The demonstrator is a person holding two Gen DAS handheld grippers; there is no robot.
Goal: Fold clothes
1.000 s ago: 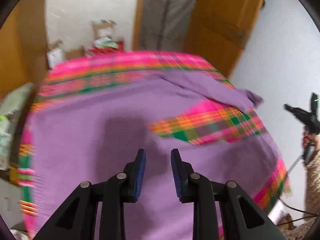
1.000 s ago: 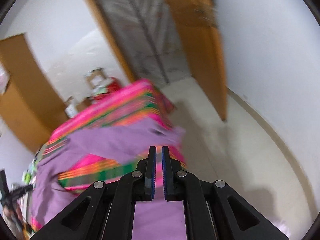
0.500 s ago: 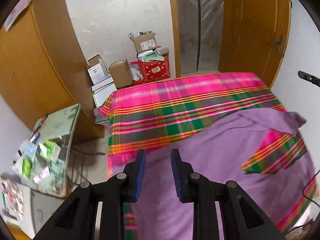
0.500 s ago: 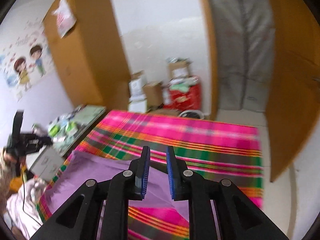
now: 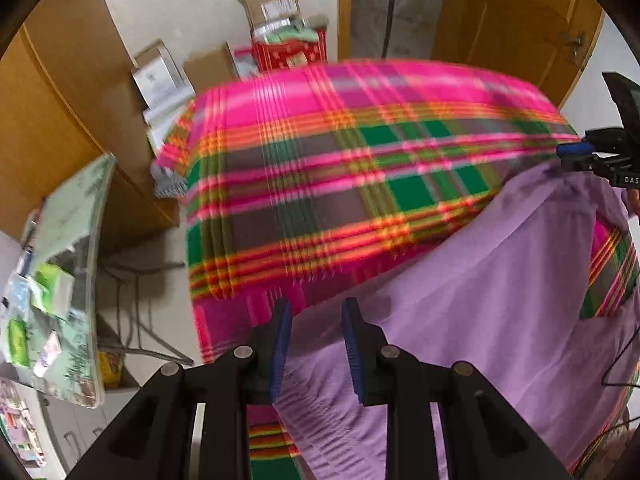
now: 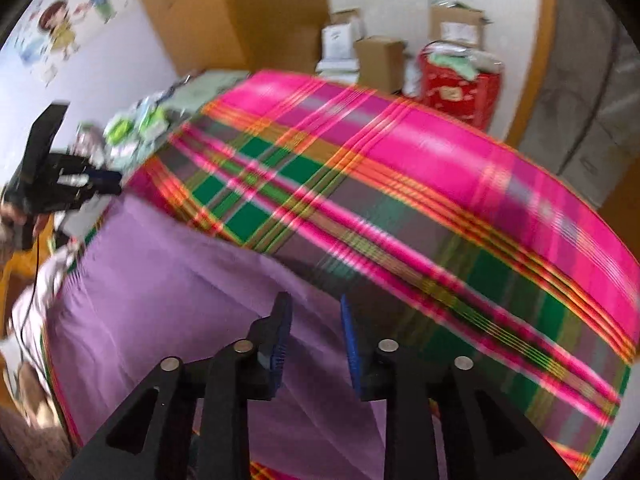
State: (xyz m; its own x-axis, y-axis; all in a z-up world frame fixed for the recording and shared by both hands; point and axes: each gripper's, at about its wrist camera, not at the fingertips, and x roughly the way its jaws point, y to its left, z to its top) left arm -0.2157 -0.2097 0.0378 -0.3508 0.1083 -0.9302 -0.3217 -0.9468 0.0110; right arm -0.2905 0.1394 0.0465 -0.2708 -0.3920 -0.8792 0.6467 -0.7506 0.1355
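Two hand-held grippers (image 5: 316,344) (image 6: 316,340), one purple garment (image 5: 480,300).

White walls, a wooden wardrobe (image 6: 192,8), cardboard boxes (image 5: 272,4) beside a door (image 5: 516,16).

We see plain lilac garment (image 5: 500,280) on pink-green-orange plaid blanket (image 5: 360,140); black grippers' blue pads (image 6: 350,332); red box (image 6: 460,88), orange-brown wardrobe (image 5: 60,120).

The left gripper (image 5: 316,322) pointed steeply down, its jaws parted with nothing between the pads. The right gripper (image 6: 314,320) tilted down likewise; its jaws had just been opening and stood apart, gripping nothing.
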